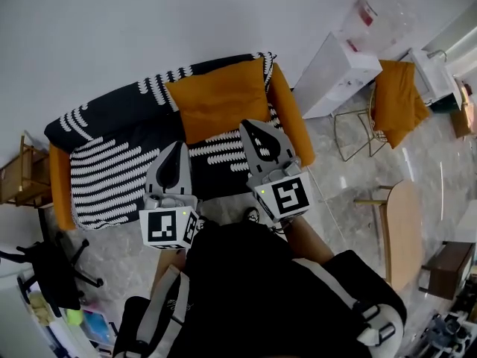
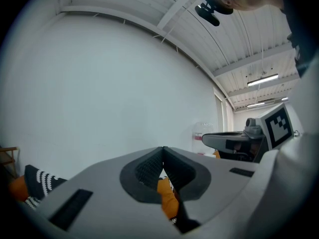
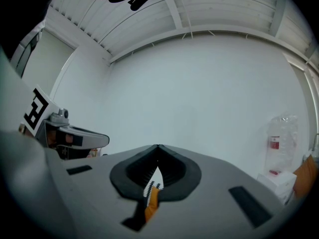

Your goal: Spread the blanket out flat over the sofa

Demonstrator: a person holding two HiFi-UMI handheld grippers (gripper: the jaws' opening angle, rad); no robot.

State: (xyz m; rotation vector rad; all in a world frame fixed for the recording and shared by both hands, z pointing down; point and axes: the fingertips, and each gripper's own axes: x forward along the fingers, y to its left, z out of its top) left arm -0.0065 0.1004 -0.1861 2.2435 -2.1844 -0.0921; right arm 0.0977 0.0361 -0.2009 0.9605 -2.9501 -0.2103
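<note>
The black-and-white striped blanket (image 1: 112, 170) lies over the seat and back of the orange sofa (image 1: 287, 114), with an orange cushion (image 1: 220, 99) on top against the backrest. My left gripper (image 1: 177, 146) hovers level above the sofa's front, jaws shut with nothing in them. Beside it my right gripper (image 1: 250, 125) is also shut and empty. In the left gripper view the closed tips (image 2: 163, 148) point at the white wall, with a strip of blanket (image 2: 40, 180) at lower left. The right gripper view shows its closed tips (image 3: 158, 146) the same way.
A white cabinet (image 1: 335, 73) with a water bottle (image 1: 376, 10) stands right of the sofa. A wire chair with orange cloth (image 1: 395, 103) and a wooden table (image 1: 402, 230) are at right. A black office chair (image 1: 52, 274) and a wooden rack (image 1: 19, 174) are at left.
</note>
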